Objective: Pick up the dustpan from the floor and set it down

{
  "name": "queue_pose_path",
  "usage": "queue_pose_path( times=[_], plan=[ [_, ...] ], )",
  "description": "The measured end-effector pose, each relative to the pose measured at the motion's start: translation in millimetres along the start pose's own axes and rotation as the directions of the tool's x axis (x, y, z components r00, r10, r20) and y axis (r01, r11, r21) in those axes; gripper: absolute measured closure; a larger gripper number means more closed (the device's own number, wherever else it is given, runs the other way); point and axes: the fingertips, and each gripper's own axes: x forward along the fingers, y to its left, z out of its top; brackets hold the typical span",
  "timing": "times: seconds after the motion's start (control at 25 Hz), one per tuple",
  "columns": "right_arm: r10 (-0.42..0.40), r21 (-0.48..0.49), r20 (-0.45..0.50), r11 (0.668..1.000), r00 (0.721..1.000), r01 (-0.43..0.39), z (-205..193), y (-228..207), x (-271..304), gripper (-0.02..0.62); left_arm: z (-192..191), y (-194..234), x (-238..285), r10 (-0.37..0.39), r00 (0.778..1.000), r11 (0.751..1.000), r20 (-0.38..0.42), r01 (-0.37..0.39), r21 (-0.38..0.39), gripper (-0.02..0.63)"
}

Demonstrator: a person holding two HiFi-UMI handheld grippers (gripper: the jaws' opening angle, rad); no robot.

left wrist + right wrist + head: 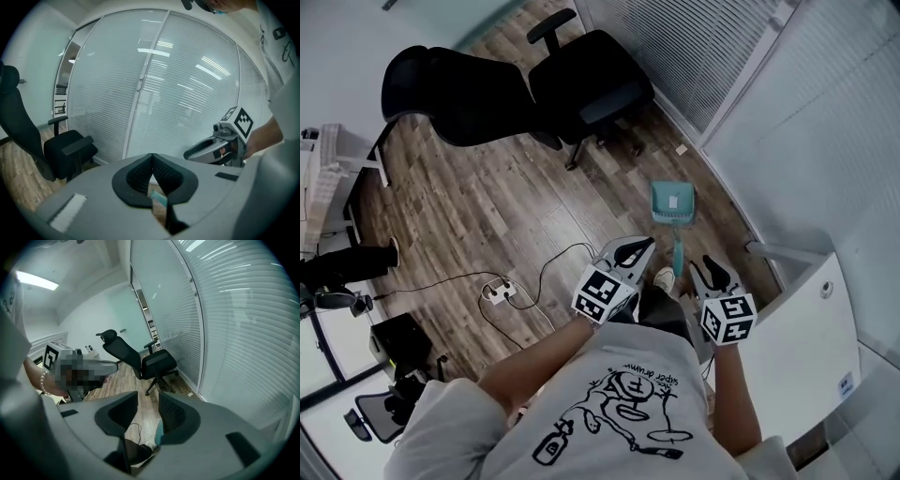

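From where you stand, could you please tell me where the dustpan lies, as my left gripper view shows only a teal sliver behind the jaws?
Observer: The head view shows the dustpan lying on the floor near the wall, its handle pointing back toward the person.
Operator: Thank you; is the right gripper ready to take it?
Observer: The right gripper view shows the right gripper open, with nothing held.
Operator: Is anything else on the floor?
Observer: A power strip with its cable lies left of the left gripper.
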Motion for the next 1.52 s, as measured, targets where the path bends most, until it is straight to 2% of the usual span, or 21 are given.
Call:
queue_pose_path(
  times=[0.28,0.4,0.64,0.96,1.12,1.32,1.52],
  plan=[
    [0.039,0.07,-0.094,0.997,0.995,-0.033,-54,-20,41,0.456,-58,6,30,-0.008,0.996,1.0,-0.093,0.007,-0.008,0.612],
    [0.053,0.123,-0.122,0.992,0.991,-0.038,-77,-27,60,0.453,-74,7,39,-0.015,0.992,1.0,-0.125,0.015,-0.001,0.612],
    [0.074,0.165,-0.18,0.985,0.981,-0.044,-119,-35,90,0.437,-103,9,54,-0.019,0.987,1.0,-0.159,0.02,0.003,0.612],
    [0.114,0.231,-0.213,0.971,0.97,-0.064,-148,-47,119,0.414,-140,17,69,-0.011,0.975,0.999,-0.221,0.002,-0.042,0.612],
    [0.138,0.266,-0.213,0.961,0.967,-0.078,-158,-47,130,0.413,-148,12,76,-0.026,0.975,0.998,-0.221,0.012,-0.061,0.612],
    [0.158,0.334,-0.214,0.939,0.964,-0.08,-170,-51,138,0.411,-157,4,82,-0.044,0.971,0.997,-0.234,0.029,-0.067,0.612],
    [0.18,0.355,-0.218,0.93,0.959,-0.094,-180,-49,146,0.411,-166,3,77,-0.054,0.968,0.997,-0.246,0.04,-0.061,0.612]
  ],
)
